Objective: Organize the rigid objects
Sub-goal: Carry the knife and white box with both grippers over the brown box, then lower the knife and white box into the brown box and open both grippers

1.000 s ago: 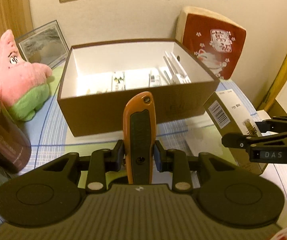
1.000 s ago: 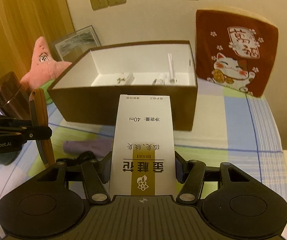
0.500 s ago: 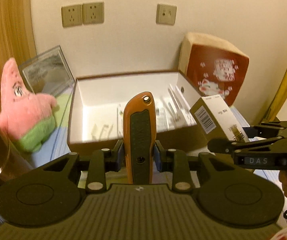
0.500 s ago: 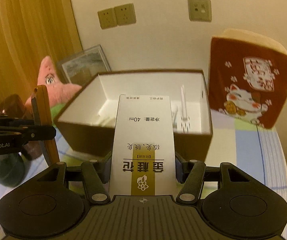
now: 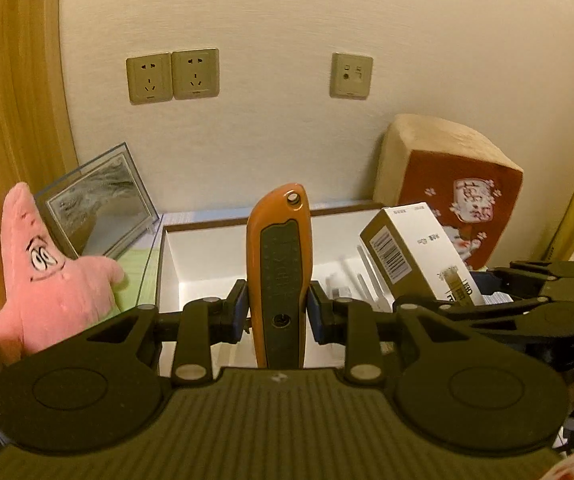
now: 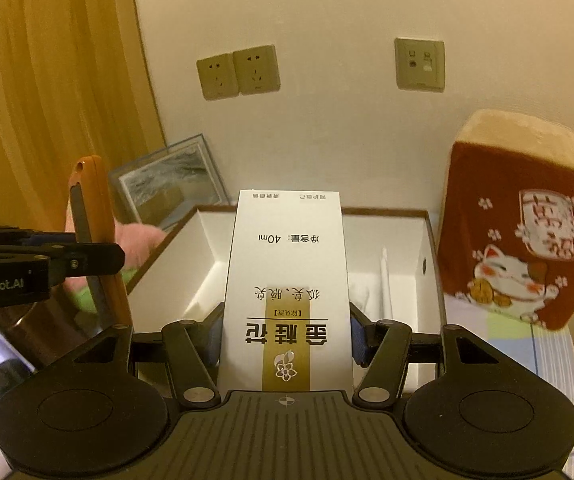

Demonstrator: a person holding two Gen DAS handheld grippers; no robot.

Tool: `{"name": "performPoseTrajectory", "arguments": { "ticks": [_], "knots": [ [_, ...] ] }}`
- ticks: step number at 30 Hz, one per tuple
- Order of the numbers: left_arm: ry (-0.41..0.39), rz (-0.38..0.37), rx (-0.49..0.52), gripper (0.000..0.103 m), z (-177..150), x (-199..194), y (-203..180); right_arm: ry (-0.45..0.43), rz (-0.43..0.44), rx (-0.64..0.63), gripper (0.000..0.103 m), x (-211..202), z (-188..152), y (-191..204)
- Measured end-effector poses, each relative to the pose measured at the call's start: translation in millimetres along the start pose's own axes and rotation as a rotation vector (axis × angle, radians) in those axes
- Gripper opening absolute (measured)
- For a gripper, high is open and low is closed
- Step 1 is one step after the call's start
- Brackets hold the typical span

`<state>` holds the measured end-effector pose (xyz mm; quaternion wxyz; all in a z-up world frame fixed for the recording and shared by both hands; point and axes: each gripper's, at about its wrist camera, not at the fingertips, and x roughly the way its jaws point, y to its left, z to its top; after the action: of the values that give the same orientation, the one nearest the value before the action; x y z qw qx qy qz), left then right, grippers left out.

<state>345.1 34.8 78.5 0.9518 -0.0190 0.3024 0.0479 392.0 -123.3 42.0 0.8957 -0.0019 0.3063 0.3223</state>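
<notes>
My left gripper (image 5: 278, 312) is shut on an orange and grey utility knife (image 5: 279, 264), held upright over the near edge of the open brown box (image 5: 207, 248) with a white inside. My right gripper (image 6: 285, 334) is shut on a white and gold carton (image 6: 287, 280), held above the same box (image 6: 391, 240). The carton (image 5: 419, 256) shows at the right in the left wrist view, and the knife (image 6: 95, 232) shows at the left in the right wrist view. Several small white items (image 5: 351, 280) lie inside the box.
A pink starfish plush (image 5: 47, 272) and a framed picture (image 5: 99, 204) stand left of the box. A red lucky-cat cushion (image 6: 519, 224) leans on the wall at the right. Wall sockets (image 5: 173, 74) are above. A dark jar (image 6: 27, 320) is at the left.
Both grippers have risen and moved forward with their objects, from in front of the box to above its near edge. The box now looks lower and closer.
</notes>
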Motion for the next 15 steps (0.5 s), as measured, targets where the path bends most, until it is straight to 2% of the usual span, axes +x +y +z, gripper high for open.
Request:
{"name": "performPoseTrajectory", "arguments": {
  "ticks": [9, 15],
  "knots": [
    [0.038, 0.02, 0.007, 0.026, 20.1, 43.4, 12.3, -0.02, -0.029, -0.001, 0.055, 35.9, 24.9, 0.3],
    [0.107, 0.009, -0.038, 0.026, 21.7, 81.3, 24.2, 0.032, -0.065, 0.002, 0.055, 74.9, 27.3, -3.6]
  ]
}}
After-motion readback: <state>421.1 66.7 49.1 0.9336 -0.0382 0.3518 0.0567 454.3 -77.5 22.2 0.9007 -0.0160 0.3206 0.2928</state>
